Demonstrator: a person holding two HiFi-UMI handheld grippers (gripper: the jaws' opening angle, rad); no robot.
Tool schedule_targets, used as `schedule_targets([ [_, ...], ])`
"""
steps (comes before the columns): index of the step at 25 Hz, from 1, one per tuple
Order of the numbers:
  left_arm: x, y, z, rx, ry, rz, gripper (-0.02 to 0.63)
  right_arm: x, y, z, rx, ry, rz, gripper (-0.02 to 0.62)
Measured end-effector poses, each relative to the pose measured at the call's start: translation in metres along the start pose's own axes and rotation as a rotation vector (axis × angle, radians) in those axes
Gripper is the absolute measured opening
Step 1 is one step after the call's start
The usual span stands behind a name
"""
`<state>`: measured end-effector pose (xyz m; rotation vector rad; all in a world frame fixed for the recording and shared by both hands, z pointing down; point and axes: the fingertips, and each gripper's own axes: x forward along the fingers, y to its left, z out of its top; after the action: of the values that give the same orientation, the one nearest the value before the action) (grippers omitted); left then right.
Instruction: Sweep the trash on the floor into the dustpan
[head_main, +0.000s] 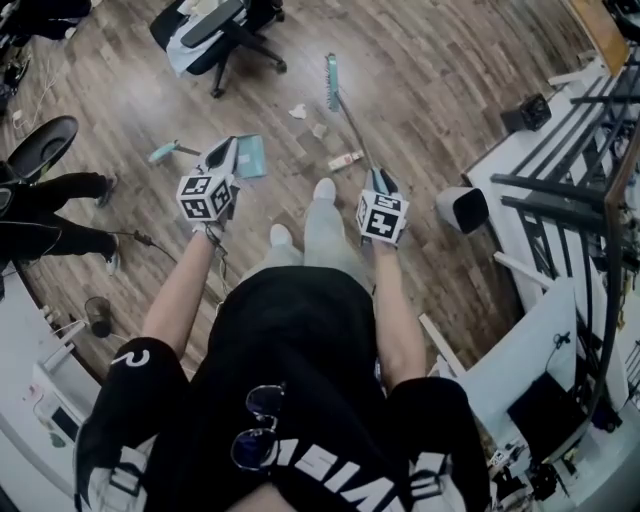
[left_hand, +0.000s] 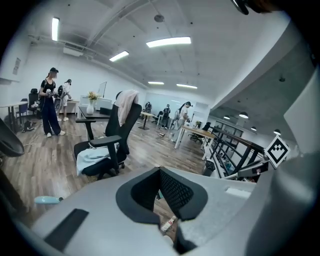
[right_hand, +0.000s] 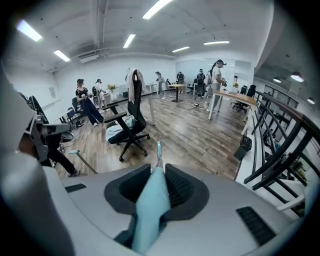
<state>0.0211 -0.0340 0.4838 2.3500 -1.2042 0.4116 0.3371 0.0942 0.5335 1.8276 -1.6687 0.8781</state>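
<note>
Broom (head_main: 332, 82) handle's near end hides inside clamped right gripper (head_main: 382, 185).

Teal broom (head_main: 333, 82) and dustpan (head_main: 250, 156) near trash (head_main: 345, 160)

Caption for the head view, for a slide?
Broom in the right gripper, dustpan in the left gripper, trash scattered on the wood floor ahead.

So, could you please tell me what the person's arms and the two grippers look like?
Both the left gripper and right gripper have grey bodies, black cross-hatched pads, and a cube of black-and-white square markers. The forearms are bare below a black T-shirt's short sleeves.
</note>
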Motion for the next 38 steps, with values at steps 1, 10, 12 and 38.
schedule_targets([
  [1,0.009,0.002,0.001,-0.008,0.003,0.009,-0.002,0.010,-0.002,0.004,-0.002,0.021,0.010,0.083],
  [10,0.083,0.008,-0.002,-0.062,0.046,0.042,-0.002,0.089,-0.032,0.038,-0.038,0.094,0.041,0.083],
  [12,0.098,0.007,-0.001,-0.068,0.049,0.046,-0.002,0.105,-0.040,0.044,-0.044,0.106,0.041,0.083],
  [38,0.192,0.079,-0.056,-0.181,0.071,0.179,-0.002,0.322,-0.012,0.021,-0.325,0.307,0.107,0.084],
])
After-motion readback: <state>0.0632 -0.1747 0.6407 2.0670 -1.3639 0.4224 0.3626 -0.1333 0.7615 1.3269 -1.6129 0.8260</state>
